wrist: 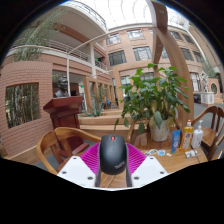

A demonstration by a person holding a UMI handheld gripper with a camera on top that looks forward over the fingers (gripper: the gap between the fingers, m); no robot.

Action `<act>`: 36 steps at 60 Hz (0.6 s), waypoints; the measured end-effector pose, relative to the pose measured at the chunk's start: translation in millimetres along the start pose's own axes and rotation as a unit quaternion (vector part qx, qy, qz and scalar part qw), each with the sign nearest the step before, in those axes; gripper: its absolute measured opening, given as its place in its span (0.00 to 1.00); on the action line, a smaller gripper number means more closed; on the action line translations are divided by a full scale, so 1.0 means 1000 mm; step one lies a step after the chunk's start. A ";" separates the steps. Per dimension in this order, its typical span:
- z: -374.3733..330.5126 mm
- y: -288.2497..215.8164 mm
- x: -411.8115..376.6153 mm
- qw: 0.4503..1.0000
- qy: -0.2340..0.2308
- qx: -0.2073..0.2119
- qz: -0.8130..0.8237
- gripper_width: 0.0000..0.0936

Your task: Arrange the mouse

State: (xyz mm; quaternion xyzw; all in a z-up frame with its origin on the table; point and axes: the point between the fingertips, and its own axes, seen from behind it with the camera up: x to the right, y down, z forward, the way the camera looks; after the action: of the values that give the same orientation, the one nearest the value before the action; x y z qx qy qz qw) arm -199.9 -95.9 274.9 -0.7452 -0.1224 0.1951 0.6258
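A black computer mouse (113, 153) with a red scroll wheel sits between my two fingers, lifted above the wooden table (62, 143). My gripper (113, 158) is shut on the mouse, with the magenta pads (92, 157) pressing against both of its sides. The white finger bodies flank it low on either side.
A round wooden table with wooden chairs (52, 150) lies below and ahead. A potted green plant (156, 100) stands on the table to the right, with bottles (187, 134) beside it. Brick buildings with balconies rise behind.
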 end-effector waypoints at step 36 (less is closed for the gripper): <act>-0.022 0.236 0.322 0.945 0.225 -0.238 0.014 0.42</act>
State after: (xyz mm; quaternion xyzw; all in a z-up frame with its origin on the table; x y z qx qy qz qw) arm 83.2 -22.1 2.4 -0.8987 -0.0110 -0.0036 0.4385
